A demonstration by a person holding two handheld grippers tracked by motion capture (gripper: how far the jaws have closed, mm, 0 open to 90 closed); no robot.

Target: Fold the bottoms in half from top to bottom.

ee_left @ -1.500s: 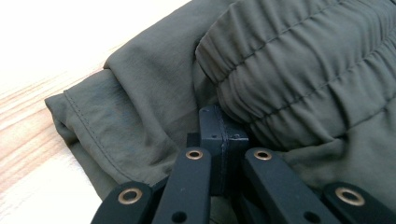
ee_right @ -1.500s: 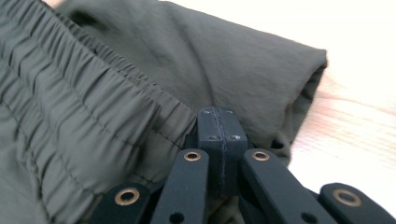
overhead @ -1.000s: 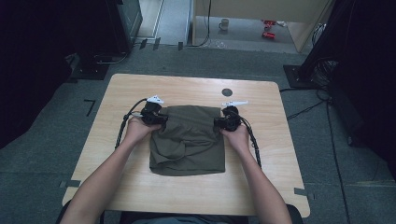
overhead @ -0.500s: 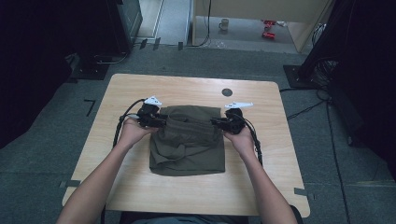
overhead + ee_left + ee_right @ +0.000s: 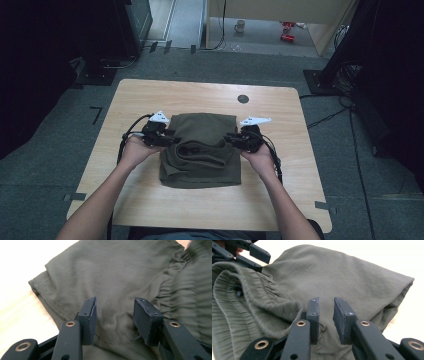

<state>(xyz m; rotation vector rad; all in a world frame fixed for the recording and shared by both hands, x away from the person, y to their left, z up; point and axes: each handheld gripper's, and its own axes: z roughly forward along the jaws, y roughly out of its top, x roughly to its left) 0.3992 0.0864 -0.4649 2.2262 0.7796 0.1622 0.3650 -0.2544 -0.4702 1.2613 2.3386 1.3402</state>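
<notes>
An olive green garment point(image 5: 200, 160) lies folded on the wooden table point(image 5: 150, 200), its elastic waistband point(image 5: 200, 149) bunched across the middle. My left gripper point(image 5: 172, 140) is at the garment's left edge. Its jaws have just been opening, and in the left gripper view point(image 5: 115, 302) they stand apart over the cloth point(image 5: 112, 270) without pinching it. My right gripper point(image 5: 229, 139) is at the right edge. Its jaws have also been opening and show a narrow gap point(image 5: 325, 301); the cloth point(image 5: 352, 272) lies behind them, not pressed. The left gripper point(image 5: 249, 252) appears far off in the right gripper view.
A round dark hole point(image 5: 243, 99) sits in the tabletop beyond the garment. Bare wood surrounds the garment on all sides. On the floor behind the table stand a mug point(image 5: 240, 25), a red object point(image 5: 287, 31), black stands and cables.
Both hands have drawn a little toward the near side of the table along the garment's edges. The waistband fold now lies across the garment's middle.
</notes>
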